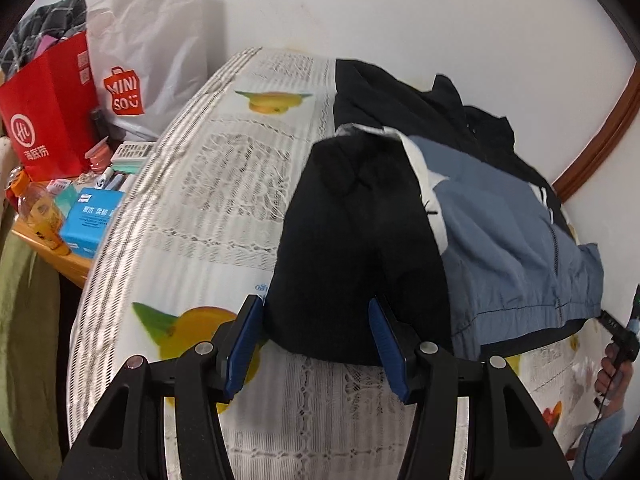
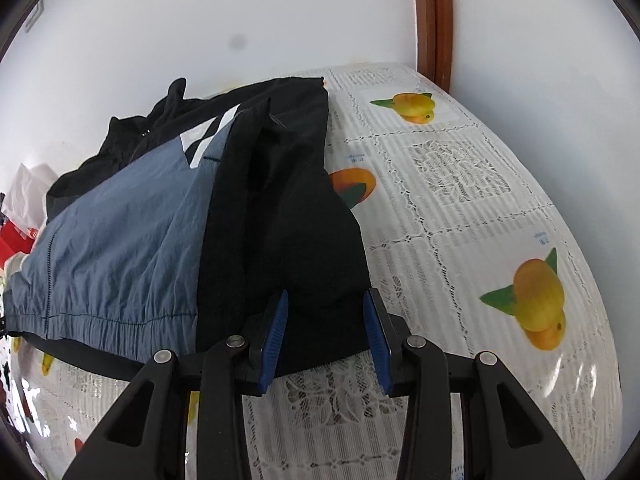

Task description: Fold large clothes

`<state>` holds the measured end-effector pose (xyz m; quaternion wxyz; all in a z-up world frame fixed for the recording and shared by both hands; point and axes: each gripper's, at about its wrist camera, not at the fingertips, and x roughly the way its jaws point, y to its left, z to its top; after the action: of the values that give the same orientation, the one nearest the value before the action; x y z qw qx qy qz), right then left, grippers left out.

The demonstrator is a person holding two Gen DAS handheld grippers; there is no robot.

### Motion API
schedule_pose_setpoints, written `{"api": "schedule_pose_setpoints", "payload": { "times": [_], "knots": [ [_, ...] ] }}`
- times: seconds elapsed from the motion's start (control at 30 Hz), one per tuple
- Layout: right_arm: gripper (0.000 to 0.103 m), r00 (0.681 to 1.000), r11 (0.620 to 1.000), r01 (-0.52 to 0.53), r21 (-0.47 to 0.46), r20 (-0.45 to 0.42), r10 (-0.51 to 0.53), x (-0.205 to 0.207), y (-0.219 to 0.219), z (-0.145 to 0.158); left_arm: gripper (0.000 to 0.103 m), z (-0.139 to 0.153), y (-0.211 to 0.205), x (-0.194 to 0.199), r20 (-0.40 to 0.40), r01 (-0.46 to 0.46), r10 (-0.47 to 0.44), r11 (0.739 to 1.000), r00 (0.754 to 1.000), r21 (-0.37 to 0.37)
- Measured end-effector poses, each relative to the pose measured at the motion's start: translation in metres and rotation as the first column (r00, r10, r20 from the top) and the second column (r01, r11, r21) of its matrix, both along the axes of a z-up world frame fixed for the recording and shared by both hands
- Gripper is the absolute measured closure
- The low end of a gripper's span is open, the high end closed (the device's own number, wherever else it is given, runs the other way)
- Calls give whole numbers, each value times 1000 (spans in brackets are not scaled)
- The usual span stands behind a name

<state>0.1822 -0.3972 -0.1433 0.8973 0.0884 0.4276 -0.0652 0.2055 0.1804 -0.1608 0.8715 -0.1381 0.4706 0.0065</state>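
White bag (image 1: 132, 52) reads "MINISO"; jacket (image 1: 500, 232) beside spread left tongs (image 1: 316, 312).

Open tablecloth (image 1: 224, 216) left of the jacket (image 1: 360, 240), bare up to the far wall (image 1: 360, 8). Past the left table edge, a side table (image 1: 60, 256) crowded: red bag (image 1: 48, 112), white bag (image 1: 148, 48), tissue box (image 1: 90, 220), bottle (image 1: 38, 208). Right view: bare cloth right of the jacket, bounded by the brown door frame (image 2: 434, 20). Jacket fills the middle, reaching the wall behind.
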Motion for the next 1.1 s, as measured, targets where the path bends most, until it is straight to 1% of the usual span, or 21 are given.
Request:
{"api": "schedule_pose_setpoints", "payload": {
  "times": [0.07, 0.1, 0.17, 0.2, 0.23, 0.27, 0.3, 0.33, 0.37, 0.47, 0.7, 0.97, 1.1],
  "knots": [
    [64, 1000, 1000, -7, -5, -4, 7, 3, 1, -1, 53, -4, -2, 2, 0, 1, -1, 1000, 1000, -1],
    [65, 1000, 1000, -11, -7, -11, 11, 4, 1, -1, 56, -4, -2, 2, 0, 3, -3, 1000, 1000, -7],
    [69, 1000, 1000, -13, -10, -18, 13, 6, 0, -1, 64, -4, -4, 0, 4, 8, -8, 1000, 1000, -13],
    [78, 1000, 1000, -18, -20, -20, 18, 7, 2, -1, 72, -4, -6, 0, -2, 7, -7, 1000, 1000, -1],
    [91, 1000, 999, -22, -39, -23, 21, 7, 4, -1, 80, -4, -7, -1, -6, 7, -7, 1000, 1000, 15],
    [93, 999, 998, -29, -57, -23, 28, 6, 6, -1, 82, -3, -10, -2, -6, 22, -22, 999, 1000, 33],
    [97, 999, 998, -42, -56, -14, 41, 3, 8, 1, 87, -2, -11, -4, -2, 32, -32, 999, 999, 39],
    [98, 999, 998, -46, -53, -5, 46, 0, 8, 2, 89, 1, -13, -7, 5, 41, -41, 998, 999, 52],
    [98, 999, 998, -46, -49, 2, 46, -2, 7, 2, 90, 4, -15, -11, 13, 44, -45, 996, 999, 71],
    [99, 999, 999, -49, -19, 6, 49, -10, 5, 3, 91, 9, -15, -20, 18, 44, -45, 995, 999, 84],
    [99, 998, 998, -65, -13, 1, 65, -42, 7, 9, 92, 12, -13, -55, 26, 36, -38, 996, 999, 81],
    [99, 997, 997, -77, -8, 24, 78, -91, 4, 6, 91, 6, -12, -94, 18, 24, -25, 999, 1000, 44],
    [100, 996, 996, -85, -21, 33, 85, -103, 2, 3, 90, 3, -16, -105, 24, 20, -22, 998, 999, 59]
  ]
}}
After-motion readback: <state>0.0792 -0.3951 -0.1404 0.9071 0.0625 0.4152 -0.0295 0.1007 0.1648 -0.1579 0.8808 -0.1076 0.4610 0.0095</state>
